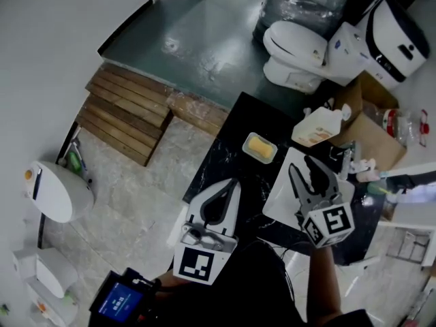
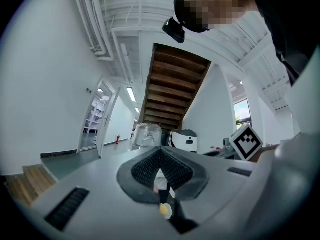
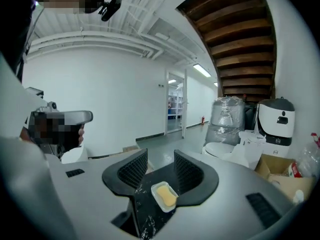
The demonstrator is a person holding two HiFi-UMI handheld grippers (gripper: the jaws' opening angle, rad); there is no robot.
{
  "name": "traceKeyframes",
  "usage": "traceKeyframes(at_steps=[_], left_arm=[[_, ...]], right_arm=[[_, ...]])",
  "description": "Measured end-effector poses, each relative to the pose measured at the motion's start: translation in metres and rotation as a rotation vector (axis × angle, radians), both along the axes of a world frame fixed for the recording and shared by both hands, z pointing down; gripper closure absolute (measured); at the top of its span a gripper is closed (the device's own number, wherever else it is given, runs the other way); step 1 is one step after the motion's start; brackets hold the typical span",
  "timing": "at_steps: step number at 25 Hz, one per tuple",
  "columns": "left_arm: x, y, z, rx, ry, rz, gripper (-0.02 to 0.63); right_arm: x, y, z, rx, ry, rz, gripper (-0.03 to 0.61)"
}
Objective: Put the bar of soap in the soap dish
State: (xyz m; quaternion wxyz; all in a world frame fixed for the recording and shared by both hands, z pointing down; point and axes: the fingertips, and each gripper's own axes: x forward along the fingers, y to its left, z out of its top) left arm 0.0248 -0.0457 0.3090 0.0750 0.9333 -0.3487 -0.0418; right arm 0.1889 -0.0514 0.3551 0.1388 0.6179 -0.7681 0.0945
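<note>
Head view is looking down on a big white-walled room, with wooden steps [image 1: 126, 111] lying off to the left and a toilet [image 1: 296, 50] sitting at the top. Below that, a black marbled table [image 1: 225, 152] is taking up the middle, glossy enough that I'm guessing things slide on it. The left gripper [image 1: 231, 182] is hanging over the near edge with its jaws pressed together on nothing. The right gripper [image 1: 303, 165] is hovering above a white tray [image 1: 286, 199] with jaws spread and empty, pointing at the soap dish [image 1: 246, 144]. The yellow bar of soap [image 1: 259, 146] is already lying inside that dish, so the job's looking done to me. If it needed regripping, I'm thinking it's light, firm but dentable and slippery, so gently pinching across the short sides seems best.
</note>
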Motion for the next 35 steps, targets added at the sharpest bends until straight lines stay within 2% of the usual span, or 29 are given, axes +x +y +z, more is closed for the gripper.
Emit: traceKeyframes(at_steps=[4,12,20,29,31,32,35], left_arm=[[0.009,-0.002,-0.002,0.011,0.002,0.019,0.612],[0.029,0.002,-0.004,0.027,-0.002,0.078,0.612],[0.042,0.004,-0.009,0.043,0.016,0.109,0.612],[0.052,0.008,-0.012,0.048,0.015,0.142,0.613],[0.054,0.008,-0.011,0.047,0.017,0.149,0.612],[0.055,0.009,-0.011,0.046,0.018,0.152,0.612],[0.057,0.009,-0.012,0.046,0.018,0.157,0.612]], right_arm=[[0.008,0.013,-0.026,0.108,-0.036,0.055,0.408],[0.008,0.031,-0.051,0.224,-0.011,0.136,0.408],[-0.008,0.052,-0.072,0.300,0.021,0.211,0.408],[-0.006,0.070,-0.086,0.361,-0.016,0.267,0.412],[-0.006,0.074,-0.088,0.379,-0.003,0.275,0.523],[-0.006,0.076,-0.089,0.386,0.004,0.280,0.553],[-0.008,0.080,-0.088,0.393,0.002,0.293,0.571]])
